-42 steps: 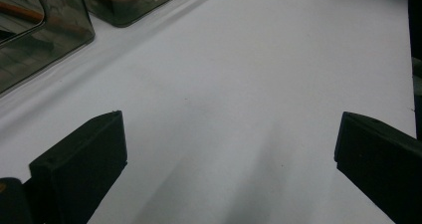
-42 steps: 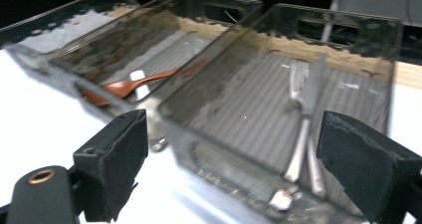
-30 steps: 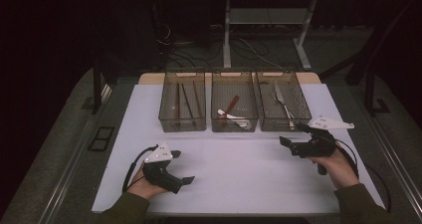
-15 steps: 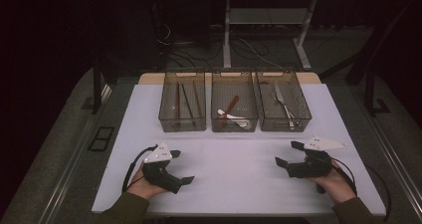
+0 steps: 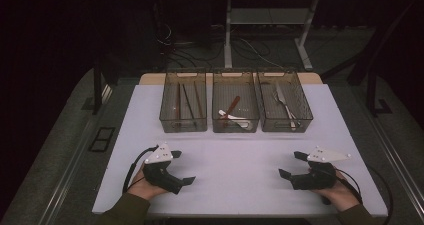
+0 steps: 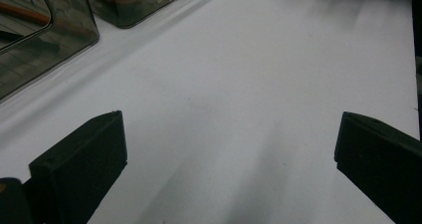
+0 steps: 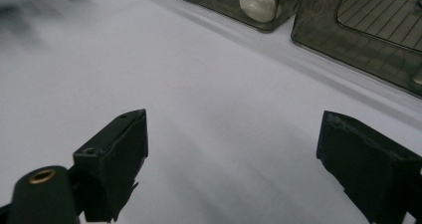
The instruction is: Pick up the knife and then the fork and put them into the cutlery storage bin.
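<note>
Three smoky clear bins sit in a row at upper centre of the table [image 5: 240, 160]: left bin [image 5: 183, 102] with chopsticks, middle bin [image 5: 235, 102] with spoons, right bin [image 5: 284, 101] with forks, all lying lengthwise away from the person. Left gripper [image 5: 185, 167] and right gripper [image 5: 290, 165] rest at lower frame, jaws spread, empty, well apart from bins; each is nearer its own side's bin.

Three smoky bins [image 5: 235, 119] with cutlery stand abreast on the white table [image 5: 240, 170].
</note>
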{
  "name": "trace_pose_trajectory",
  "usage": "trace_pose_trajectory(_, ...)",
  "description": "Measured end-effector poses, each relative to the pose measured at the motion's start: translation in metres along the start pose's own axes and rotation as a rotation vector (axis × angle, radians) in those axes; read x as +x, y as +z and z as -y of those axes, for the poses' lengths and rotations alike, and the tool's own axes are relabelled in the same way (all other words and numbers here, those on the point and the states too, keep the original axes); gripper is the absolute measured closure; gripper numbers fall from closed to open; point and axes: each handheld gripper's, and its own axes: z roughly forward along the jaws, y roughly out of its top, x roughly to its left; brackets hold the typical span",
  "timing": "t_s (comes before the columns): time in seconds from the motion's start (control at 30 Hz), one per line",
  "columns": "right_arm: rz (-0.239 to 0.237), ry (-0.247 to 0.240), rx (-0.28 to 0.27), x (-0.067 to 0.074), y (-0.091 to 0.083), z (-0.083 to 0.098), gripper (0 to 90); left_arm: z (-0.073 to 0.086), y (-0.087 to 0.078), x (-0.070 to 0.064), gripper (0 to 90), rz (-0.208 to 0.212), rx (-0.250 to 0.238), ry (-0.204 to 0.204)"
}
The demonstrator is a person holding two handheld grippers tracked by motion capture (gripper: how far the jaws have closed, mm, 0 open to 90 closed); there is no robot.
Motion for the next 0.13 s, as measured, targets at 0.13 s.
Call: trace_pose_trajectory(0.13, 0.004, -0.01, 0.004, -0.0005, 0.001, 0.0003, 13.1, 0.0001, -0.0002, -0.0006, 0.0, -0.003, 0.005, 0.006)
